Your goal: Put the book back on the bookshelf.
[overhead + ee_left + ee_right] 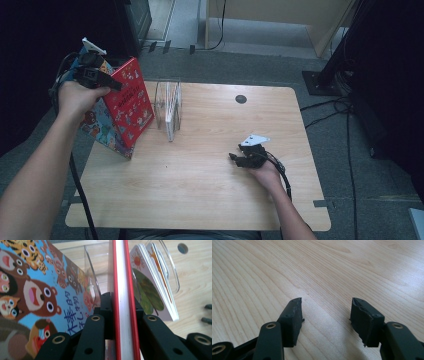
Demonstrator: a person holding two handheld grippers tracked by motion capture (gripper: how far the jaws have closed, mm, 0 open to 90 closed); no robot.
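Note:
My left gripper is shut on the top edge of a red picture book, which stands tilted at the table's left edge. In the left gripper view the jaws clamp the red book edge-on, red covers around white pages. A blue animal picture book leans behind and below it, and its cover is seen close up. A clear acrylic rack to the right holds a white board book. My right gripper rests open on the table at the right, with nothing between its jaws.
The wooden table has a round cable hole at the back. Cables trail over the floor at the right, beside a dark stand base. A cabinet stands beyond the table.

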